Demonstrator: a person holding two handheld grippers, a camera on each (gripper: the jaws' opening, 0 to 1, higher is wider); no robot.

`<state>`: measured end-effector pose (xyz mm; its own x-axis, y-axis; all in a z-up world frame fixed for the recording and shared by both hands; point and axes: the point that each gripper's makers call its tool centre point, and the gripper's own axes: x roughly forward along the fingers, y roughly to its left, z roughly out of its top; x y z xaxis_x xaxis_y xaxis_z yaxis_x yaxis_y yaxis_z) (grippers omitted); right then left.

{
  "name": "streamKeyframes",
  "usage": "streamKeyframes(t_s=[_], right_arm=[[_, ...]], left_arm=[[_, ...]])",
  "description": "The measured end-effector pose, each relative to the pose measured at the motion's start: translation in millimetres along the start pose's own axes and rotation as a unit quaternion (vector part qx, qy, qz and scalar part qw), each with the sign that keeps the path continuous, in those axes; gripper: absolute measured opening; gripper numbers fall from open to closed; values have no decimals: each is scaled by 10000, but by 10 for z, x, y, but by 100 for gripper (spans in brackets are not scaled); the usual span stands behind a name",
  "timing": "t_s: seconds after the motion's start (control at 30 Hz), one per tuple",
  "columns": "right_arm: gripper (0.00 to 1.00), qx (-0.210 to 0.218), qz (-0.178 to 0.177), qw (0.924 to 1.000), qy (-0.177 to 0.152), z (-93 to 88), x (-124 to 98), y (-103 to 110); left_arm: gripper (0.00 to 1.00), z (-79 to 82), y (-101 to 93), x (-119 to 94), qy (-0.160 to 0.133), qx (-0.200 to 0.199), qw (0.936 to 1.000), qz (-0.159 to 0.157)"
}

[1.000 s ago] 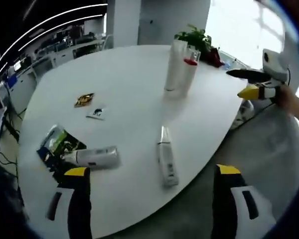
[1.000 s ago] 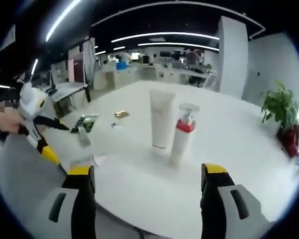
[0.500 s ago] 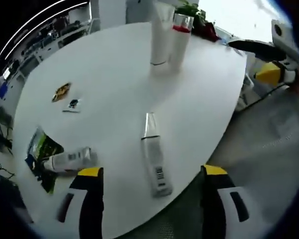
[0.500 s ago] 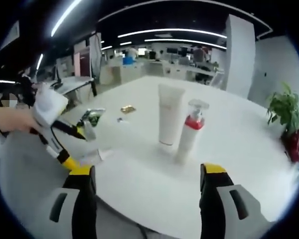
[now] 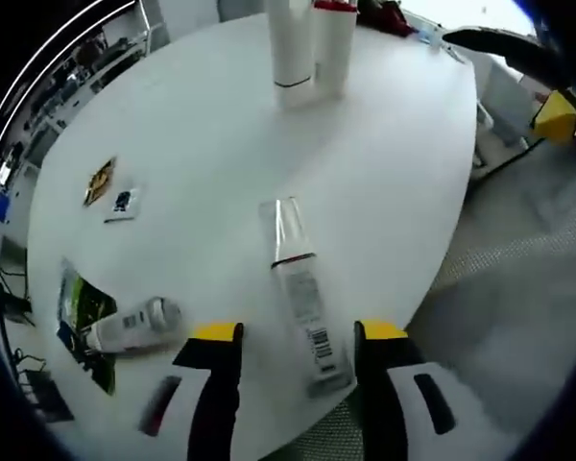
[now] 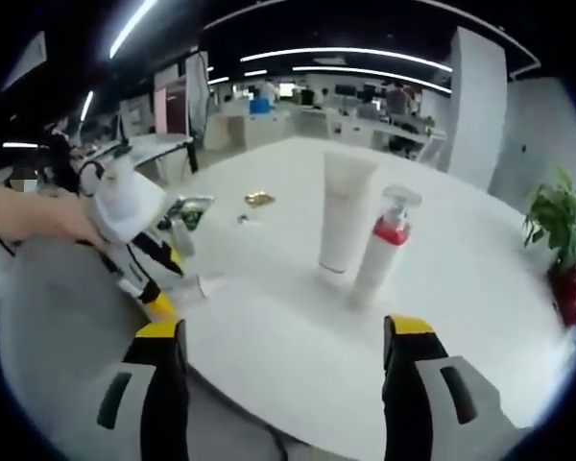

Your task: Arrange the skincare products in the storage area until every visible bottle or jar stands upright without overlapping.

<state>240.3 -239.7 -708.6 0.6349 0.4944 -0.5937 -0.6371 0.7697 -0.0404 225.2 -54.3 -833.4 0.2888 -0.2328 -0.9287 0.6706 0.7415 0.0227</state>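
While the left tongs (image 5: 293, 336) hang over the near edge of the round white surface (image 5: 384, 182), their yellow-tipped jaws stand moderately apart on either side of a lying white tube (image 5: 300, 288), and whether they touch it cannot be told. That tube has a clear cap pointing away from the jaws and a barcode near its flat end; the other print on it is too small to read. In the left gripper view, going left to right, a dark green packet (image 5: 82, 312) lies at the far left edge of the surface, with a second white tube (image 5: 130, 327) lying on its side beside it. Farther up are a small gold-and-dark sachet (image 5: 100, 181) and a small white sachet (image 5: 122, 203), their markings unreadable. At the top stand an upright white tube (image 5: 290, 48) and, just beside it, a pump bottle with a red collar (image 5: 332, 43). The right tongs (image 5: 542, 82) reach in from the far right.

In the right gripper view, the left tongs (image 6: 154, 279) come in from the left, held by a hand (image 6: 48, 216) over the surface edge. Near the centre the upright white tube (image 6: 344, 223) and the pump bottle (image 6: 384, 252) stand close together, no label legible. The right tongs (image 6: 283, 336) are wide apart and hold nothing. A potted plant (image 6: 560, 230) sits at the far right.
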Motion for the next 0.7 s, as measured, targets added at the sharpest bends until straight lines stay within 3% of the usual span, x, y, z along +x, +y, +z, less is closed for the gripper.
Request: streamKeyframes(t_s=[0.23, 0.33, 0.47, 0.67, 0.7], right_arm=[[83, -28, 95, 9999, 22, -7, -2, 40], [83, -8, 112, 9999, 18, -8, 2, 39], [83, 61, 154, 9999, -14, 1, -2, 43], [84, 80, 267, 9996, -4, 5, -5, 87], [84, 78, 297, 9995, -13, 10, -4, 97]], left_arm=[[40, 44, 26, 25, -26, -79, 10000, -14], [28, 60, 13, 24, -54, -118, 9999, -53], [25, 38, 2, 12, -55, -280, 9996, -75], [24, 41, 16, -6, -322, -918, 9951, -158], [24, 67, -35, -19, -451, -1172, 9917, -275]])
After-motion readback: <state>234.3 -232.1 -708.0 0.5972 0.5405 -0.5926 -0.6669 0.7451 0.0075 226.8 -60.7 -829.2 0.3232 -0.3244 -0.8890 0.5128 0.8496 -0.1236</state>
